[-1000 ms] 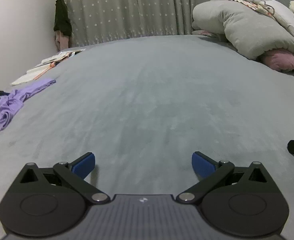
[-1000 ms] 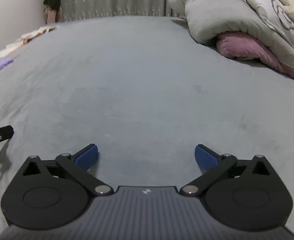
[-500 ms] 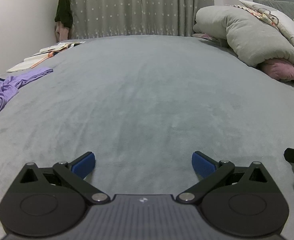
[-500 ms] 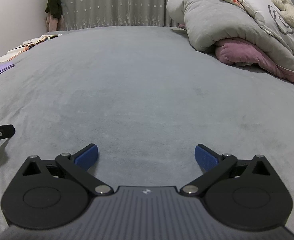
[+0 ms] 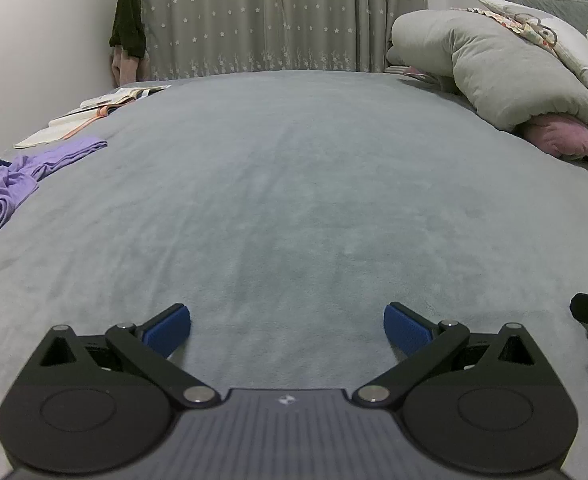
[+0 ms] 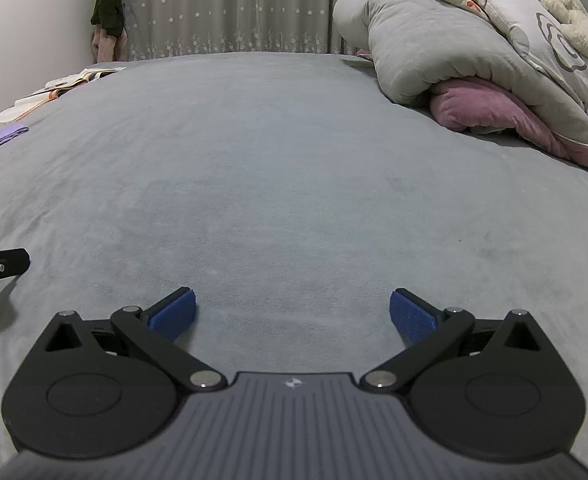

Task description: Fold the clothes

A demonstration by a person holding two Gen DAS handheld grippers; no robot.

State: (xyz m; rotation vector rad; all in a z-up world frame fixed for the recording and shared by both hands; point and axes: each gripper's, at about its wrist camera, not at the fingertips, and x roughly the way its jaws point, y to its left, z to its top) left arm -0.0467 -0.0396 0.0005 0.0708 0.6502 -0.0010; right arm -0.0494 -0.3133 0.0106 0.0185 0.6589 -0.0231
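Over the grey bed (image 5: 294, 184), both hand-held grippers — left (image 5: 287, 322), right (image 6: 292, 310) — gape, released; purple garment (image 5: 18, 180) lies far left.

**Materials and surface finish**

Bed cover (image 5: 294, 184): grey cloth, short matt pile, faintly streaked where brushed; lilac garment (image 5: 18, 184) at the cover's left edge: thin smooth cloth, crumpled, slight sheen; open books (image 5: 94, 114) beyond it: matt paper; duvet (image 6: 433, 48) on the cover's right side: grey cloth, soft, matt, puffed; pink cushion (image 6: 489, 110) under it: velvety cloth; plush toy (image 6: 573, 28) on top: cream, shaggy; curtain (image 5: 286, 16) behind the cover: matt woven cloth, printed stars; left gripper (image 5: 287, 326) and right gripper (image 6: 292, 312): matt black plastic links, bright metal pivot pins, ribbed grey housing, blue finely textured pads (image 6: 174, 312).
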